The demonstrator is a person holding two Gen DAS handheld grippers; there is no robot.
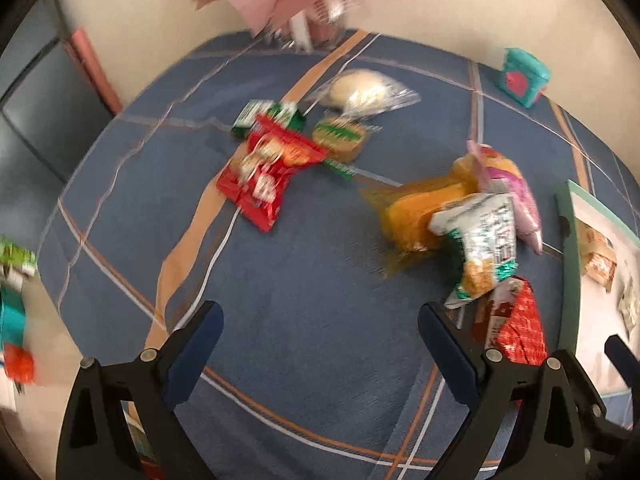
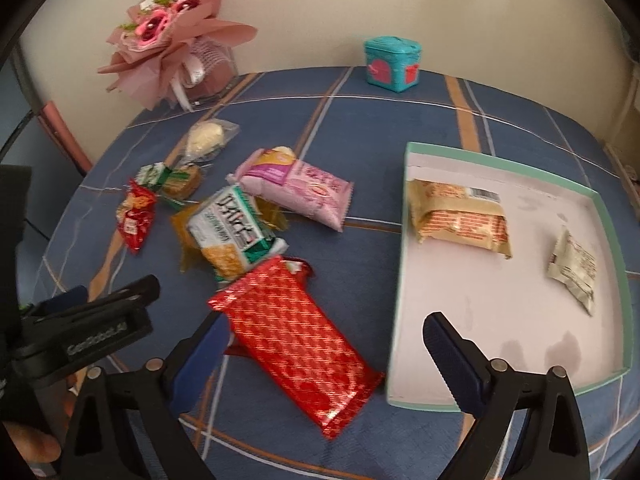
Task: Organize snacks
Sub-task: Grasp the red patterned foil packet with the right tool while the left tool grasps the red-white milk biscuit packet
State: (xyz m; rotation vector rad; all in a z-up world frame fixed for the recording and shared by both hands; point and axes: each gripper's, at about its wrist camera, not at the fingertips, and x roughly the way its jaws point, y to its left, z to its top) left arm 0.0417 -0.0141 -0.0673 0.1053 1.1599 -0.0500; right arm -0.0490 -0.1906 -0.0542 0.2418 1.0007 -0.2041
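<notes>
My right gripper point(image 2: 320, 340) is open, low over the blue cloth, with a long red patterned packet point(image 2: 292, 344) lying between its fingers; the right pad is clear of it. A mint-rimmed white tray point(image 2: 404, 240) just to the right holds a tan-orange packet point(image 2: 460, 216) and a small beige packet point(image 2: 574, 268). Beyond the red packet a green-white cracker pack point(image 2: 232, 232) lies on a yellow pack point(image 2: 188, 232), with a pink pack point(image 2: 304, 188) behind. My left gripper point(image 1: 320, 320) is open over bare cloth, holding nothing. A small red packet point(image 1: 264, 172) lies ahead of it.
A clear-wrapped bun point(image 2: 206, 138) and a green-wrapped biscuit point(image 2: 176, 180) lie at the far left. A teal tin point(image 2: 392, 64) and a pink bouquet point(image 2: 176, 40) stand at the table's back edge by the wall. The left gripper's body point(image 2: 100, 320) is close on the left.
</notes>
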